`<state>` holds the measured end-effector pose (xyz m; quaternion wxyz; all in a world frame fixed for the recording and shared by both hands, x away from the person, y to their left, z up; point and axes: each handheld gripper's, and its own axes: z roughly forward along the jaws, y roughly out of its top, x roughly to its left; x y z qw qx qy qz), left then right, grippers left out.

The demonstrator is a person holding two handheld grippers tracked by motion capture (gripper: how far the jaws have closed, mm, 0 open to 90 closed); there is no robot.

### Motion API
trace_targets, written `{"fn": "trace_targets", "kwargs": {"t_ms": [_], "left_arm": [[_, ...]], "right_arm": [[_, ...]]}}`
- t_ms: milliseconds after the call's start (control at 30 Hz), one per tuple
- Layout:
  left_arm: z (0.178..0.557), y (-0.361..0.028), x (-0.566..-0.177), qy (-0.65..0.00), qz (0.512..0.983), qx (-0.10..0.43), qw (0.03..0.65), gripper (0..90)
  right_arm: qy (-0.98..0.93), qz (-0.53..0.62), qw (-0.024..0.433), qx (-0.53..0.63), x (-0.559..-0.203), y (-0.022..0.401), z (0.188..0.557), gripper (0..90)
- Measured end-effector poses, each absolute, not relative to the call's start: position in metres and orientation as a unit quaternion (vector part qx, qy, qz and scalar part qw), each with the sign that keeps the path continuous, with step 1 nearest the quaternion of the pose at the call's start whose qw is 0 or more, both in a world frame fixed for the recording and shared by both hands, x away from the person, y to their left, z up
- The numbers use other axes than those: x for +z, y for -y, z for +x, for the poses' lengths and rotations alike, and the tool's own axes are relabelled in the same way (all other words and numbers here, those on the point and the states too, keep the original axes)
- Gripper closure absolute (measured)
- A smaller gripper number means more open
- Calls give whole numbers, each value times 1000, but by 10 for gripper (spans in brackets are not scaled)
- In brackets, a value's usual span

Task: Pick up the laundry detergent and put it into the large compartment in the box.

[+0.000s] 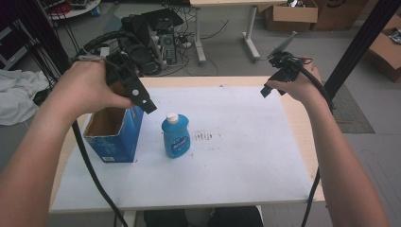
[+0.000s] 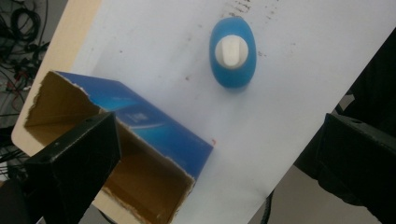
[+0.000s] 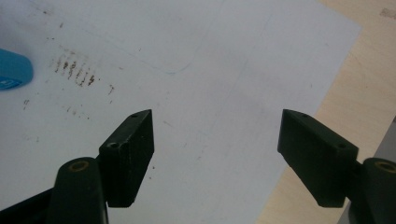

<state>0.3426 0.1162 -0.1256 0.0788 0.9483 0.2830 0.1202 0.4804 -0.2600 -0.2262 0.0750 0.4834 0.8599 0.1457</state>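
A: Where do the main objects stand?

B: A blue bottle with a white cap stands upright on the white sheet covering the wooden table. Just to its left, apart from it, sits an open-topped blue cardboard box with a torn upper rim and a brown interior.

A: How is the left gripper placed?

B: It is held in the air above the box. In the left gripper view its jaws are spread wide, one over the box's opening, the other off the sheet's edge; the bottle is seen from above between them, farther off.

A: And the right gripper?

B: It is raised over the far right part of the sheet, well apart from the bottle. In the right gripper view its jaws stand wide apart over bare sheet, holding nothing. Brown smudges mark the sheet near the bottle's edge.
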Motion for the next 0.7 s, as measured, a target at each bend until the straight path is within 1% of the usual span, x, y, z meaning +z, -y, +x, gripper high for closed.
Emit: {"fn": "trace_targets", "kwargs": {"t_ms": [433, 700], "left_arm": [[358, -89, -165, -281, 953, 92, 68, 2], [365, -82, -180, -287, 952, 83, 62, 2]], "right_arm": [[-861, 481, 74, 148, -229, 262, 478, 274], [-860, 482, 74, 149, -230, 266, 478, 273]]}}
